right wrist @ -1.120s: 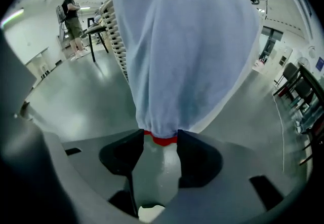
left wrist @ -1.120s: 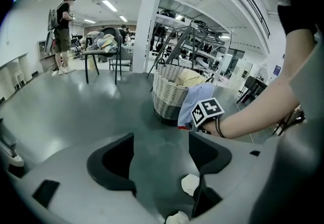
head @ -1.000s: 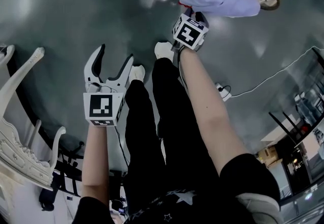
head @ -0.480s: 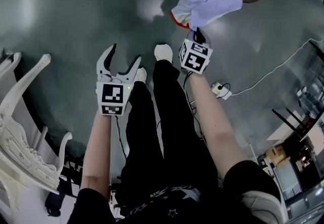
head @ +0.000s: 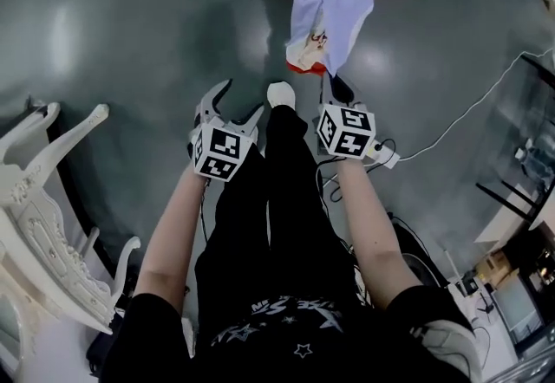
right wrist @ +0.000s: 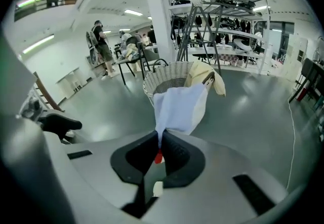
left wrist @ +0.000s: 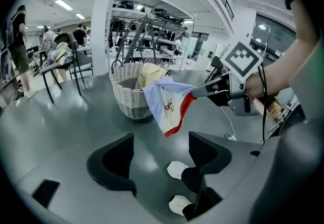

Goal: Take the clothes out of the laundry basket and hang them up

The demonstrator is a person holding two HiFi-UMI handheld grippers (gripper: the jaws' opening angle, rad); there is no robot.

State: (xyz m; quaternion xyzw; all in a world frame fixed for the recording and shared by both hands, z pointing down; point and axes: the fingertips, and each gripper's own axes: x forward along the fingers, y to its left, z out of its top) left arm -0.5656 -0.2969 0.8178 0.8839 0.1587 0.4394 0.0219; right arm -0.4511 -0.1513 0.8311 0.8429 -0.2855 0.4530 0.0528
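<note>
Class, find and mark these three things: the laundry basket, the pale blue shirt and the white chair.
laundry basket [left wrist: 126,99]: left gripper view, on its woven side wall.
pale blue shirt [right wrist: 179,105]: right gripper view, middle of the hanging cloth.
white chair [head: 42,236]: head view, on its carved frame.

The pale lilac garment [head: 328,17], with a red hem and a small print, hangs crumpled in the air near the white wicker laundry basket [left wrist: 129,100], one edge pinched in the right gripper [right wrist: 159,136]. A beige garment [right wrist: 203,73] lies over the basket's rim.
</note>
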